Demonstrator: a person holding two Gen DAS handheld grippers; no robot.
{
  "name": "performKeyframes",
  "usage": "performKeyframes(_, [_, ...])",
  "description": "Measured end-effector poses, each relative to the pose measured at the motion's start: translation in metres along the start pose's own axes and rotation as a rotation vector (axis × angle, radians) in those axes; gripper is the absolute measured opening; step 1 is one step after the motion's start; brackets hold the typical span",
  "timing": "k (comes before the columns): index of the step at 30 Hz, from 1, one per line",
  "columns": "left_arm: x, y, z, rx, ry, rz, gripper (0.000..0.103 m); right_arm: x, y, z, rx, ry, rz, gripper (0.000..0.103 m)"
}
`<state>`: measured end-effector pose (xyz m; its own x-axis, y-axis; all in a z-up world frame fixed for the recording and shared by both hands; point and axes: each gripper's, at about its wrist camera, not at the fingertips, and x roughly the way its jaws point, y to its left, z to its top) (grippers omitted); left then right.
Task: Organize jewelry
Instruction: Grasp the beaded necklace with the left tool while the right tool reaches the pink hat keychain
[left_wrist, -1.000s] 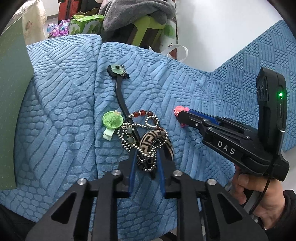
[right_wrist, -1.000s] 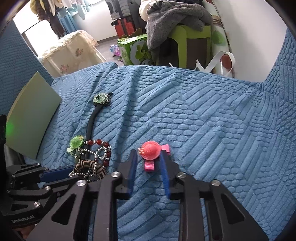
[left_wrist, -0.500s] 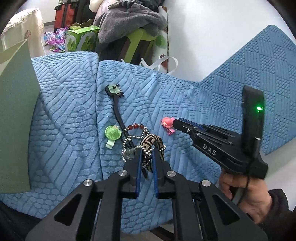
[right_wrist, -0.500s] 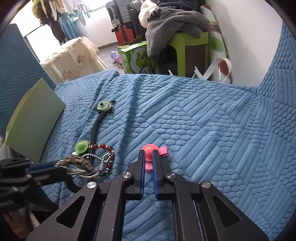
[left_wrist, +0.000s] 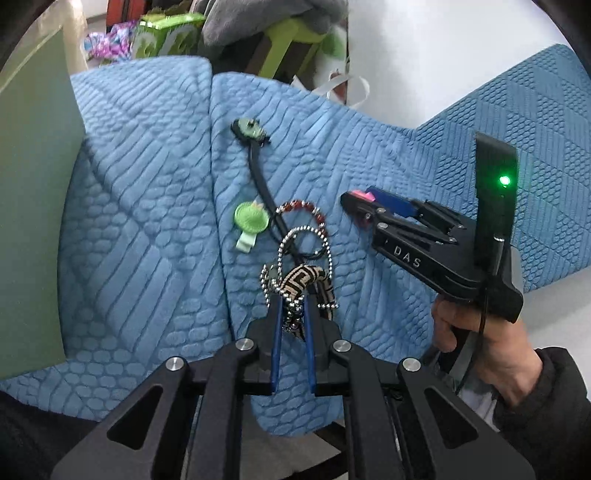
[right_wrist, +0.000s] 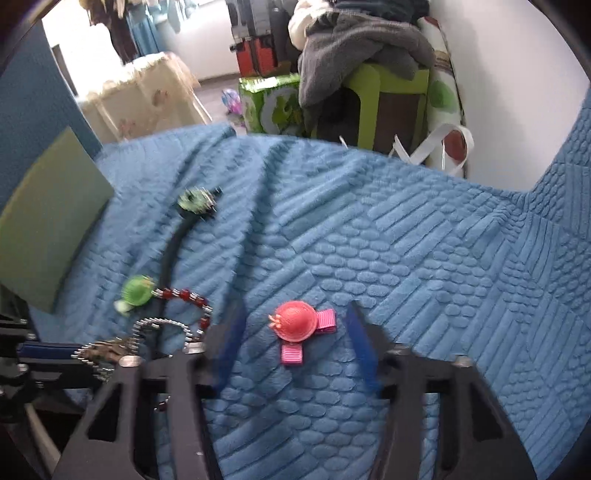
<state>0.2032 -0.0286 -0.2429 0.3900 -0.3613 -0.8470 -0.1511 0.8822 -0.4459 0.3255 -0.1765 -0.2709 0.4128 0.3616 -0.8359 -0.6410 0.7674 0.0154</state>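
The left tongs (left_wrist: 293, 314) are clamped on a soft band (left_wrist: 303, 277) tangled with slippery chain (left_wrist: 306, 236) — best held by the fabric; the right tongs (right_wrist: 295, 338), just opened, straddle a light pink clip (right_wrist: 297, 321) untouched.

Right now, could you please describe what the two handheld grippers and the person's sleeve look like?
Both are matte black. The left gripper has blue pads, angular cut-out arms and silver screws. The right gripper matches, with white "DAS" lettering on its side, an upright black block with a lit green light, and a thin black cable running down past the handle. The hand holding it emerges from a dark sleeve.
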Motion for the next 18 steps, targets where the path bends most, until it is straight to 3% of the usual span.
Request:
performKeyframes(5, [-0.011,-0.003,0.005,-0.013,-0.024,-0.045,0.011,-0.009,-0.004,-0.01,-0.008,0.013,-0.001,0.034])
performKeyframes(8, [-0.019,-0.005,0.004,-0.016,-0.056,-0.092,0.011,-0.022,-0.006,-0.018,0.051,0.013,0.004,0.034])
performKeyframes(18, [-0.021,0.013,-0.02,0.007,-0.052,-0.057,0.011,-0.052,0.004,-0.035,0.11,0.015,0.002,0.034])
